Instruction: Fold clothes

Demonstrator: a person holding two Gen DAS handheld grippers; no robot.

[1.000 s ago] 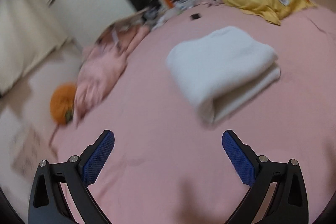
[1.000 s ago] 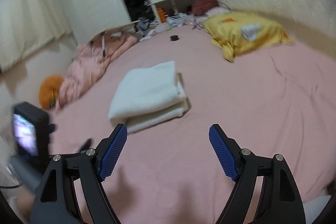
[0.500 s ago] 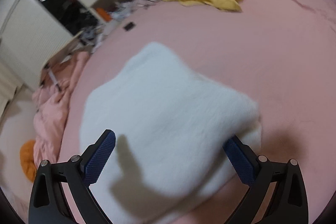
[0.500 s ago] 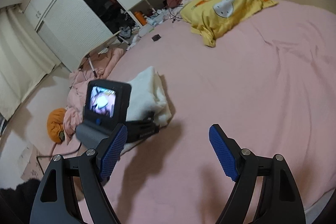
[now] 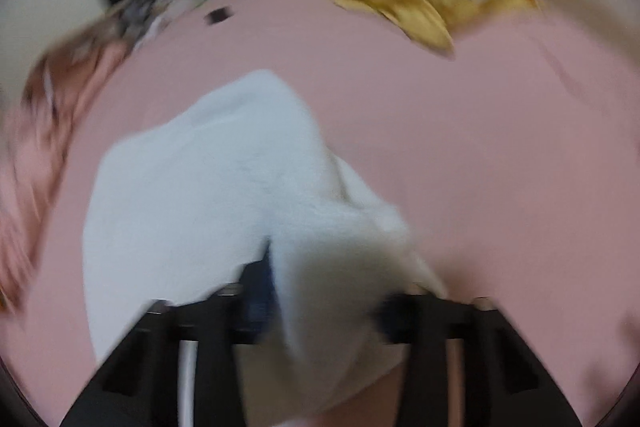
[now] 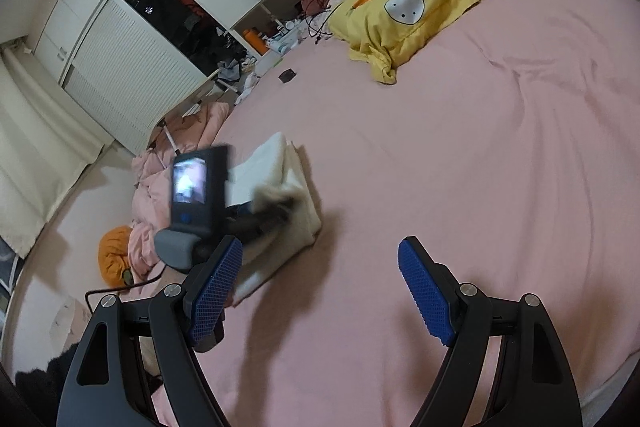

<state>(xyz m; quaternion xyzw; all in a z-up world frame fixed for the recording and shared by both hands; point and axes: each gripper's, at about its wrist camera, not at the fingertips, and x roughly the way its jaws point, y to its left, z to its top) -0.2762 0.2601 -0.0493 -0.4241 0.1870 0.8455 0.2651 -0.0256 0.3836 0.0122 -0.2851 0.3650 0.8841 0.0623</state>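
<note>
Folded white garment (image 5: 208, 187) on pink bed (image 5: 500, 167), near corner bunched in left gripper (image 5: 320, 307), whose fingers have just been closing and now pinch it, likely to lift. Right gripper (image 6: 320, 291): fingers wide, empty, waiting beside.

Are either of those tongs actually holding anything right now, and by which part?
The left tongs have just closed on a near corner of the folded white garment. The right tongs are open and empty.
</note>
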